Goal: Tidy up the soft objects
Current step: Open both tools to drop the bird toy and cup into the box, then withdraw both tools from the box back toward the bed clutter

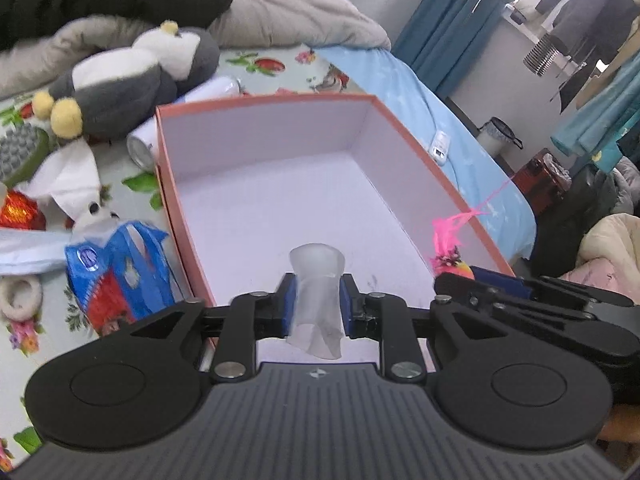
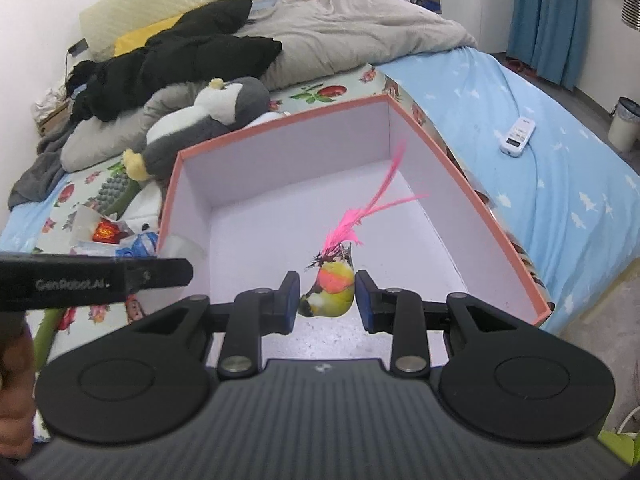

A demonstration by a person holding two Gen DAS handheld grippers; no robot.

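Above the near end of the empty box (image 1: 280, 200), the left claw (image 1: 318, 300) grips a translucent cup (image 1: 318, 292); beside it, the right claw (image 2: 327, 296) loosely brackets a feathered bird toy (image 2: 332, 292).

On the bed (image 2: 560, 184), the plush penguin (image 2: 208, 120) lies behind the box (image 2: 280, 148), apparently touching it.

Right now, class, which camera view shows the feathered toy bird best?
The right wrist view: the toy bird sits centred between that claw's pads above the box, its yellow body and pink feathers in full sight. The left wrist view shows only its pink feathers and part of its body at the box's right rim.
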